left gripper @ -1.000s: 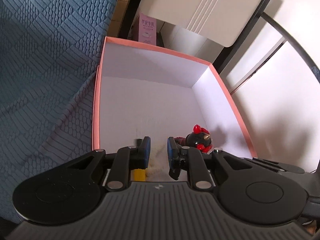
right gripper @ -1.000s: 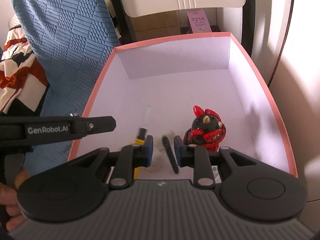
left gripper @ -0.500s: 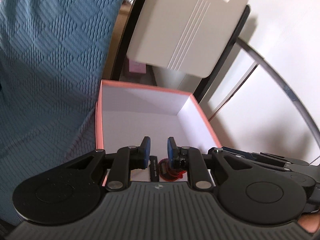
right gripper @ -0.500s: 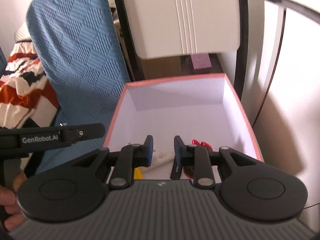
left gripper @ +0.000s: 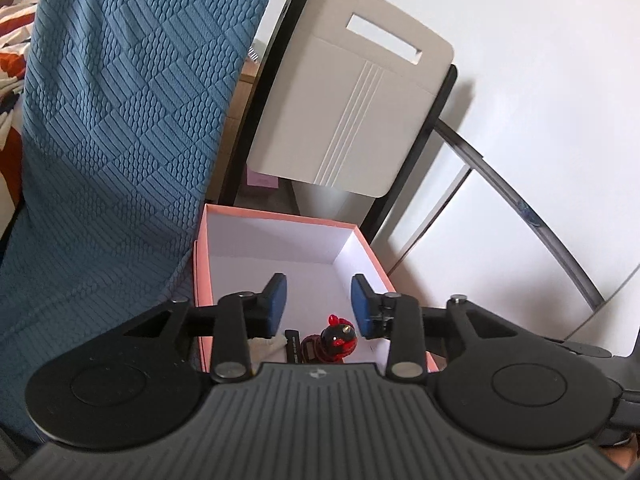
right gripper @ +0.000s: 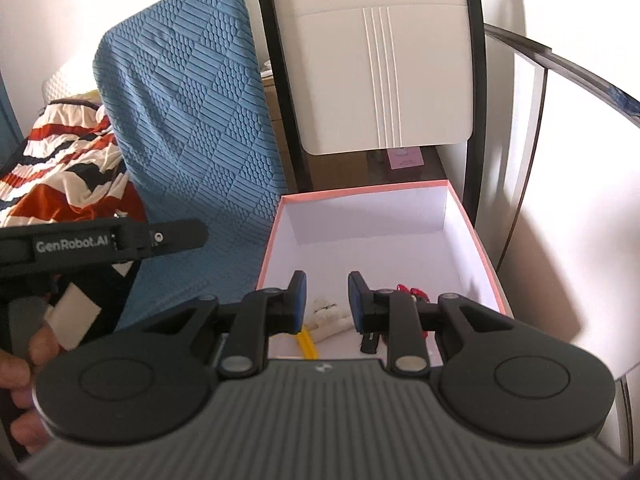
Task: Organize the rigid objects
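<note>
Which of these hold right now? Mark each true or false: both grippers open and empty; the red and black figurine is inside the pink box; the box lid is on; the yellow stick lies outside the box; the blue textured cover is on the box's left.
1. Left gripper and right gripper are open and empty. True.
2. The red and black figurine is inside the pink box. True.
3. The box lid is on. False: the box is open-topped.
4. The yellow stick lies outside the box. False: it lies on the box floor.
5. The blue textured cover is left of the box. True.
</note>
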### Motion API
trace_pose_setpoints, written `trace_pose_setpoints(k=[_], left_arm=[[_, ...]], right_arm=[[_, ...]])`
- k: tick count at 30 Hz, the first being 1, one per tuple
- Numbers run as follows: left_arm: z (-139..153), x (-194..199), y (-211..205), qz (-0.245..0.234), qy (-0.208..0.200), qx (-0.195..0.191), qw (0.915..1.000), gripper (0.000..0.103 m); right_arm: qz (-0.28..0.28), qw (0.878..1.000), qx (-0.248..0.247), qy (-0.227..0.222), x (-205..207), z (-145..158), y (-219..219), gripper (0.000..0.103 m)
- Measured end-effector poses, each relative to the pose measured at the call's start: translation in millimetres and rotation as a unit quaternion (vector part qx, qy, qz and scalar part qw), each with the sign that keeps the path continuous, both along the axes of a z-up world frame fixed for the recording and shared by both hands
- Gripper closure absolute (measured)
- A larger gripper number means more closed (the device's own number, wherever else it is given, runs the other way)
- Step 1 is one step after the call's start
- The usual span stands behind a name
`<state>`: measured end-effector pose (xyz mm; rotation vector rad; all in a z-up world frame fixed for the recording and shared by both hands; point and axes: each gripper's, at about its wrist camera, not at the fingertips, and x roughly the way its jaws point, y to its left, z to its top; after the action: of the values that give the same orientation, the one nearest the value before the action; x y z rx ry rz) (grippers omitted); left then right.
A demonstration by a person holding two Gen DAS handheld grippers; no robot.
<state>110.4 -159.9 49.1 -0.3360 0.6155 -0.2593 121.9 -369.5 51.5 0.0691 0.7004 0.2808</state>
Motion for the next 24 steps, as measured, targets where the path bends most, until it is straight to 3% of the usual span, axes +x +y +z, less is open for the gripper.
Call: trace_pose_setpoints(k=[13,24], left_arm=[[-20.6,-41.8,10.5,-0.008,0.012,0.002,0.9999,0.056],[-35.1,-46.1,19.8,0.001,0.015,0.004,0.9999,0.056]], right_arm=[[-0.014,1.000,-0.009,-0.015,-37.5,-5.3,1.3,0.076],[-0.016,1.000,-0.008,0.000,-44.6,-25.5,2.0,0.076]])
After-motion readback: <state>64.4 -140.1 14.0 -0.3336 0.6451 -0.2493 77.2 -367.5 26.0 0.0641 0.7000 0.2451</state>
